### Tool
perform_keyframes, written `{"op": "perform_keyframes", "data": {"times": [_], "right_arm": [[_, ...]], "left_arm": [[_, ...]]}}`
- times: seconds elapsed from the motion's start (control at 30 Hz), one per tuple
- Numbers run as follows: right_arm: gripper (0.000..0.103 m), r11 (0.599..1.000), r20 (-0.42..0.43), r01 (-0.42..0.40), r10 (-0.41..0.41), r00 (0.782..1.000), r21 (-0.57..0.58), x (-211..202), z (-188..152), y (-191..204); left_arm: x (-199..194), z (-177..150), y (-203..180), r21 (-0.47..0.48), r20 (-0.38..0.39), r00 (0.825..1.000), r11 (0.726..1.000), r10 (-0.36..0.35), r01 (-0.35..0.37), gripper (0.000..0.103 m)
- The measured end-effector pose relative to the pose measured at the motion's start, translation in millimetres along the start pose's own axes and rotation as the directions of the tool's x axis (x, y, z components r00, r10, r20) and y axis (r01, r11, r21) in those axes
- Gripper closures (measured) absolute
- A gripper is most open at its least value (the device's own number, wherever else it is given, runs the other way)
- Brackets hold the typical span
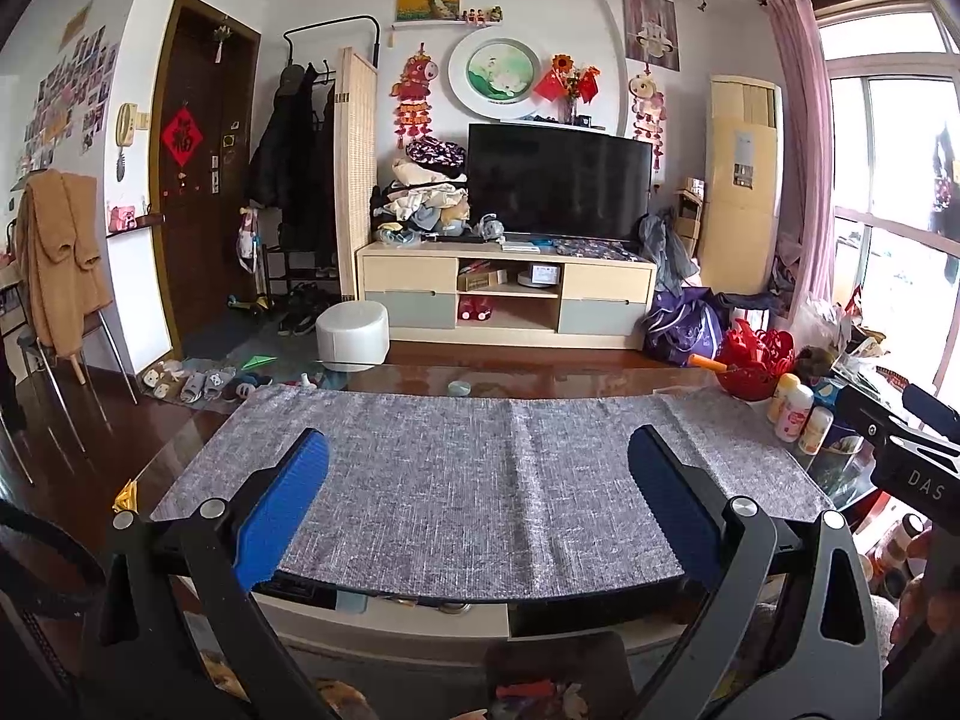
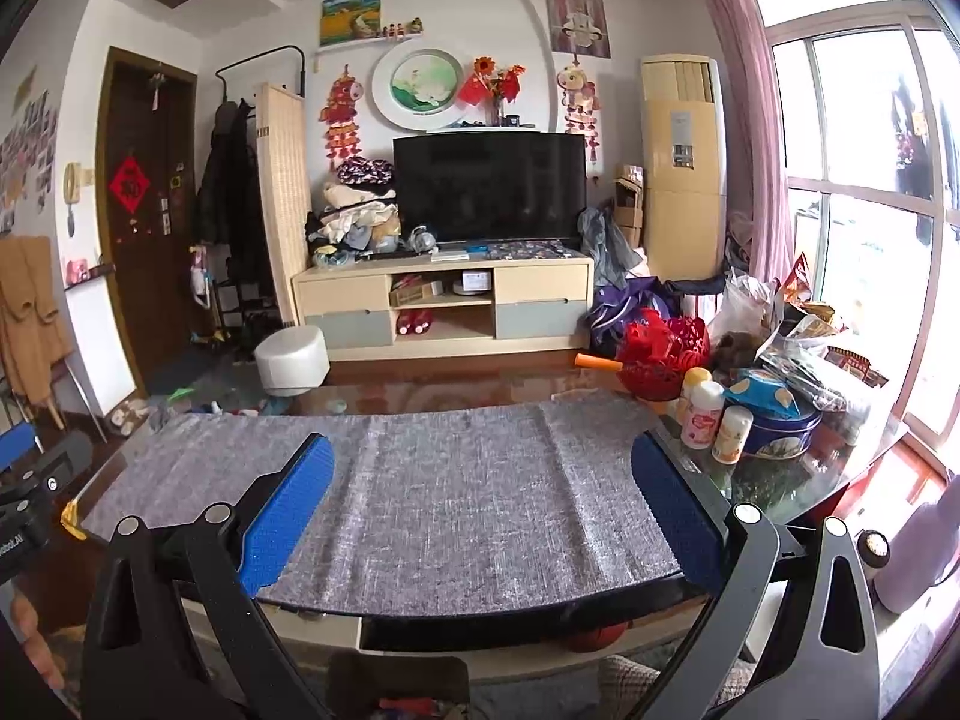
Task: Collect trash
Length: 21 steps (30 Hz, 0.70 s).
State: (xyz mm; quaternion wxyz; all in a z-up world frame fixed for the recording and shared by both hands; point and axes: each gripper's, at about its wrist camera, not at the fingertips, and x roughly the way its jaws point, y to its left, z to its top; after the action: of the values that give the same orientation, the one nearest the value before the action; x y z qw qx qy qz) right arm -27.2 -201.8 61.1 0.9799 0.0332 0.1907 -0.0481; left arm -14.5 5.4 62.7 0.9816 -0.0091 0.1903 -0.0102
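Observation:
My left gripper (image 1: pixel 478 438) hangs open over the near edge of a grey mat (image 1: pixel 480 480), with nothing between its blue pads (image 1: pixel 288 504). My right gripper (image 2: pixel 481 444) is also open and empty above the same mat (image 2: pixel 450 480). A small crumpled gold wrapper (image 1: pixel 124 498) lies at the table's left edge, left of both grippers, and shows in the right wrist view too as the gold wrapper (image 2: pixel 73 519). A small teal round piece (image 1: pixel 461 387) rests on the glass beyond the mat. The mat itself is bare.
The glass table's right end is crowded: a red basket (image 2: pixel 660 354), small bottles (image 2: pixel 702 414), a blue tin (image 2: pixel 780 429) and plastic snack bags (image 2: pixel 798 348). A dark round rim (image 1: pixel 48 558) sits low on the left. A TV stand (image 1: pixel 504 294) and a white stool (image 1: pixel 353 336) are beyond.

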Motion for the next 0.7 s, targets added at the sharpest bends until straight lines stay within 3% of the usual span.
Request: {"op": "perform_keyframes", "data": {"times": [0.7], "right_arm": [[0.003,1.0,0.001,-0.01,0.01,1.0,0.005,-6.1,-7.1,4.2]], "left_arm": [[-5.3,-8.6,-7.9,-0.009,0.017,1.0,1.0,0.023,-0.022,0.008]]}}
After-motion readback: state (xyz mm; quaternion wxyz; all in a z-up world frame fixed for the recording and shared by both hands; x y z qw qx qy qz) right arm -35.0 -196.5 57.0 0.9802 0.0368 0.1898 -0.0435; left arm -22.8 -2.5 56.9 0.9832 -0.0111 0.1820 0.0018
